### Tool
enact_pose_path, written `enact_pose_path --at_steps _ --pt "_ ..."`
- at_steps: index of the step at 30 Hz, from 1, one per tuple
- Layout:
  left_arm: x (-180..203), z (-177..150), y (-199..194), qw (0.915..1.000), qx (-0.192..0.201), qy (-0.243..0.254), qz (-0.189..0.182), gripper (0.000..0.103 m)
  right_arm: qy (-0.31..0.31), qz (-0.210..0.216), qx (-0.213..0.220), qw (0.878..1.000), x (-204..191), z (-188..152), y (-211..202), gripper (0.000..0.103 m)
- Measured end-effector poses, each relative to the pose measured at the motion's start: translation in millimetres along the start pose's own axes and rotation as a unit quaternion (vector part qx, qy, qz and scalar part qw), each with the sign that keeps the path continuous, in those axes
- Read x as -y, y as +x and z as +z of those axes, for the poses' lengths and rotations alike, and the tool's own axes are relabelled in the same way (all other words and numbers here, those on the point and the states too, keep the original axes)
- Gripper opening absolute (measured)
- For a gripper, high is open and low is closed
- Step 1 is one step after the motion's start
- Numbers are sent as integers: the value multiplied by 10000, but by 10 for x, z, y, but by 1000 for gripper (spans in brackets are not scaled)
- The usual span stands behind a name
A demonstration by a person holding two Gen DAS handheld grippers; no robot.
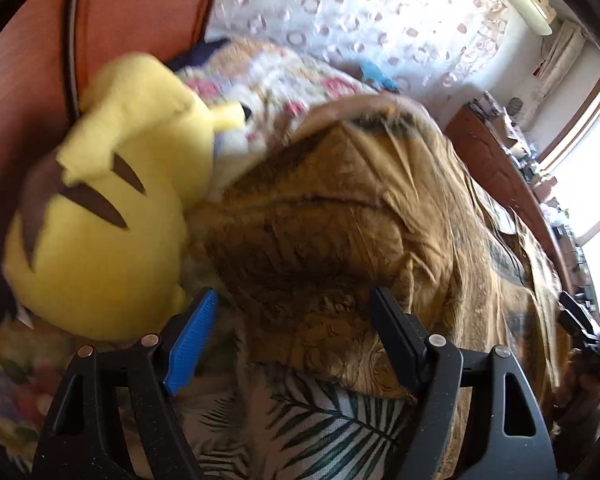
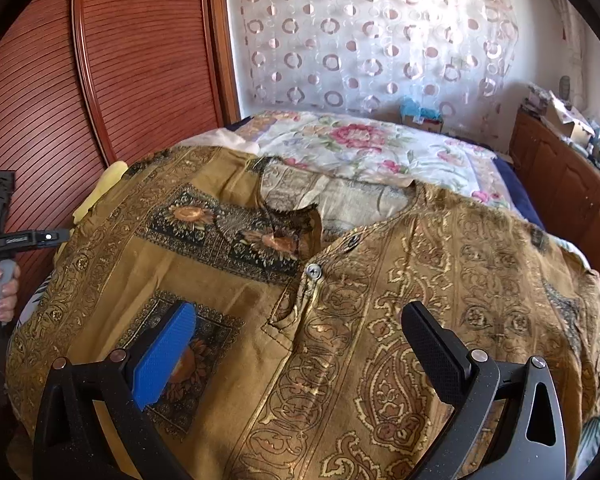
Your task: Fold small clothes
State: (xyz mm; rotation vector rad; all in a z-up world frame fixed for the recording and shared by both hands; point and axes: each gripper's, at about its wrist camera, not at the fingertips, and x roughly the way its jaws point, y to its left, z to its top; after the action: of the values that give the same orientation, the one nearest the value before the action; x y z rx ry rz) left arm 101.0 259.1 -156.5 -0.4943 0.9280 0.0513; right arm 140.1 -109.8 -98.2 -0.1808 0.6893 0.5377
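I'm in a home bedroom: a bed (image 2: 500, 168) spread with a floral quilt (image 2: 360, 144), a reddish wooden wardrobe door (image 2: 140, 60) beside it, a circle-patterned sheer curtain (image 2: 372, 36) behind, a yellow plush toy (image 1: 112, 208), and a cluttered wooden cabinet (image 2: 560, 184) by the window.

One mustard paisley shirt (image 2: 340, 320), one yellow plush toy (image 1: 112, 216). Two grippers: left gripper (image 1: 296, 344), right gripper (image 2: 300, 356). One floral quilt (image 2: 360, 148), one ring-patterned curtain (image 2: 372, 40).
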Motion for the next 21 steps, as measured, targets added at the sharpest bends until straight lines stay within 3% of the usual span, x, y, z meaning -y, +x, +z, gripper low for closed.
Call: enact_pose_path --at_steps 3,5,7,10,14,18,21 --pt "34 -76 35 9999 -101 -4 -81 75 -87 -12 -37 10000 -21 30 0 103" --pt "35 -93 -5 9996 -67 -30 -266 56 -99 14 -43 9999 -42 48 29 103" --pt "85 -95 -64 9991 -39 41 -411 26 -109 30 -31 9999 -56 48 89 103" --pt "226 -93 -135 9991 11 385 -165 7 -120 66 -29 9999 -45 44 114 103" --pt "386 -96 -192 9964 133 788 298 4 -97 98 42 9999 -22 52 119 103" --pt "544 -28 -385 9911 529 1056 617 2 -4 80 162 9998 63 36 70 103" --pt "738 107 -579 9863 829 1279 630 2 89 40 244 9997 125 13 14 103"
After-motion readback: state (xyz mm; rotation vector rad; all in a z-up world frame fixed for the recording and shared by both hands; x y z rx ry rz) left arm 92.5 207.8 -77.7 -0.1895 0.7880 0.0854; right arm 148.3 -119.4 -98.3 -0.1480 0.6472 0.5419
